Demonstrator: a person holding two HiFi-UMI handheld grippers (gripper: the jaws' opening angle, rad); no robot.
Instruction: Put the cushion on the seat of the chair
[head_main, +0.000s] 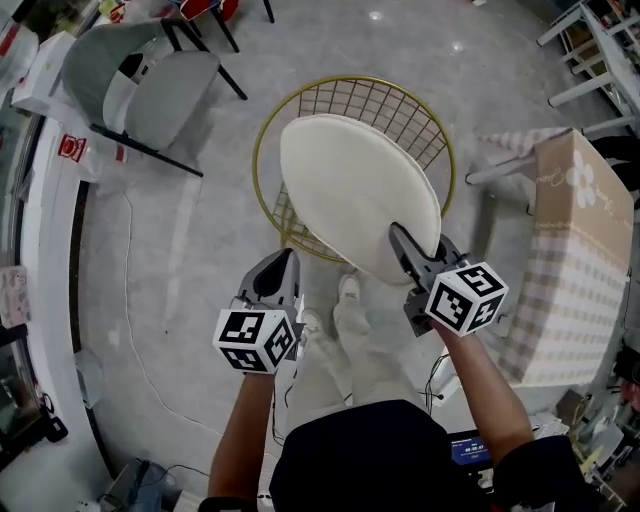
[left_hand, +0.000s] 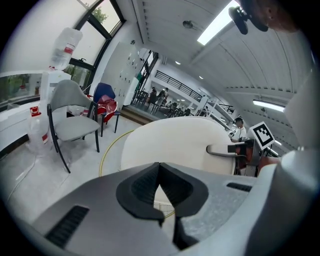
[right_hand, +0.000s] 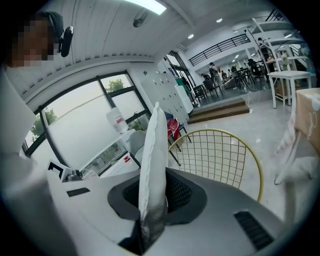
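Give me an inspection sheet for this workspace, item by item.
surface: pale glossy floor.
job's things: white cushion held tilted over the gold wire chair; the seat is hidden behind it.
clutter: plastic bottle near the grey chair.
grippers: right gripper shut on the cushion's near edge; left gripper shut, empty, not on the cushion.
cables: thin white cable lying on the floor at left.
surroundings: table with checked cloth at right; white ledge along the left.
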